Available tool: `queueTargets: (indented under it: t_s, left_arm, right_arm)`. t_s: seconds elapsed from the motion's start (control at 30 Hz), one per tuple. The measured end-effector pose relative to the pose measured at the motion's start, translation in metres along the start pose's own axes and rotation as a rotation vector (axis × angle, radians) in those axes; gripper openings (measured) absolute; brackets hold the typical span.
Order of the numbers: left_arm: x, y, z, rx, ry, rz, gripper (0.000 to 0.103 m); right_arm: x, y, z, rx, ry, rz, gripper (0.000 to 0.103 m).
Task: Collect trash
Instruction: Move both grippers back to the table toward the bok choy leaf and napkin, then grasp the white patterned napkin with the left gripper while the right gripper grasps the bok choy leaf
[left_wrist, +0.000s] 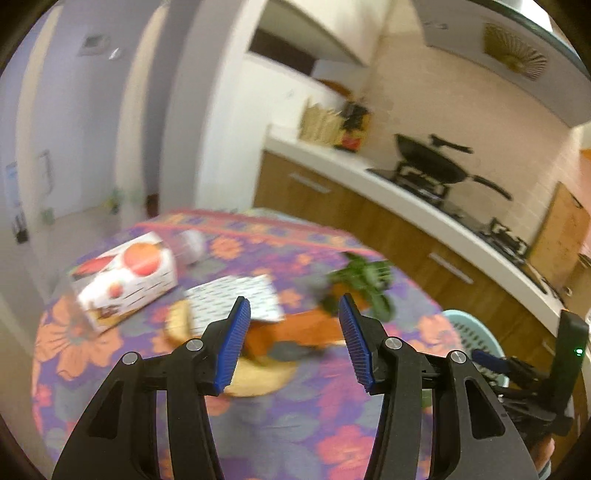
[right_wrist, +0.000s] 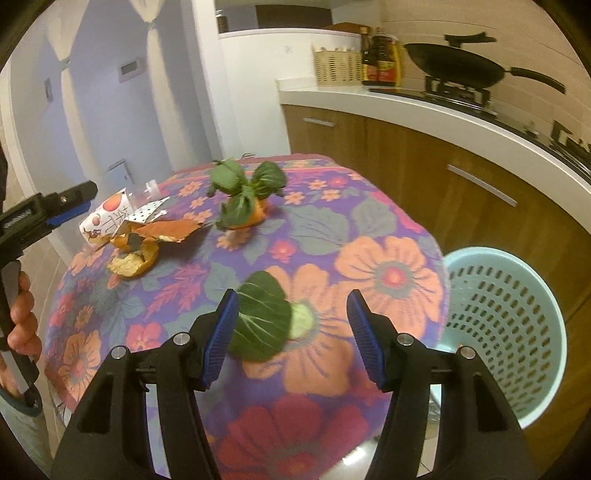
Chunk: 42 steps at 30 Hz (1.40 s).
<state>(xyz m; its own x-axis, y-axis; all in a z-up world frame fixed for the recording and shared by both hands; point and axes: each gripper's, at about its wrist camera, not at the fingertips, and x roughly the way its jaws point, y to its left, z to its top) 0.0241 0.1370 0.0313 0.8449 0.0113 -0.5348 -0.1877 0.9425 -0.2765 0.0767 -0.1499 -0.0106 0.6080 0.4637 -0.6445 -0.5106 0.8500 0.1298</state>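
Note:
Trash lies on a round table with a floral cloth (right_wrist: 388, 229). A single green leaf (right_wrist: 262, 325) rests on the cloth under my right gripper (right_wrist: 293, 293), which is open and apart from it. Farther off are leafy greens on an orange peel (right_wrist: 243, 195), a torn orange paper (right_wrist: 166, 229), a yellow peel (right_wrist: 133, 262), a dotted paper (right_wrist: 147, 212) and a fruit carton (right_wrist: 110, 214). My left gripper (left_wrist: 293, 299) hovers open over the orange paper (left_wrist: 295, 332) and peel (left_wrist: 258, 380), with nothing between its fingers. The carton (left_wrist: 125, 280) lies to its left.
A pale blue slotted bin (right_wrist: 498, 325) stands on the floor at the table's right edge. A kitchen counter (right_wrist: 443, 110) with a wok (right_wrist: 454, 62) runs behind. A clear cup (right_wrist: 151, 188) sits beside the carton. A person's hand (right_wrist: 22, 314) holds the left gripper (right_wrist: 79, 203).

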Motion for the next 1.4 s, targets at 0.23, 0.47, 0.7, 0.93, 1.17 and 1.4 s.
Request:
queueTargets:
  t_s: [0.23,0.47,0.7,0.93,1.17,1.4]
  left_arm:
    - [0.04,0.013,0.009,0.017,0.085,0.093,0.068]
    - [0.087,0.013,0.007,0.077,0.2,0.19,0.061]
    - [0.078,0.023,0.004,0.04,0.167,0.179,0.021]
    - [0.047,0.035,0.006,-0.062,0.082,0.0,0.016]
    - [0.028,0.034,0.007,-0.103,0.064,-0.152,0.015]
    - [0.015,0.022,0.004,-0.083,0.034,-0.184,0.014]
  right_arm:
    - [0.026,0.022,0.005,-0.041,0.028,-0.004,0.057]
    - [0.045,0.024,-0.001,-0.053,0.067,-0.016,0.057]
    - [0.048,0.026,-0.004,-0.063,0.053,-0.02,0.06]
    - [0.041,0.021,-0.006,-0.045,0.022,-0.012,0.06]
    - [0.032,0.019,-0.01,-0.049,0.002,-0.012,0.064]
    - [0.027,0.015,-0.011,-0.042,-0.011,-0.032,0.071]
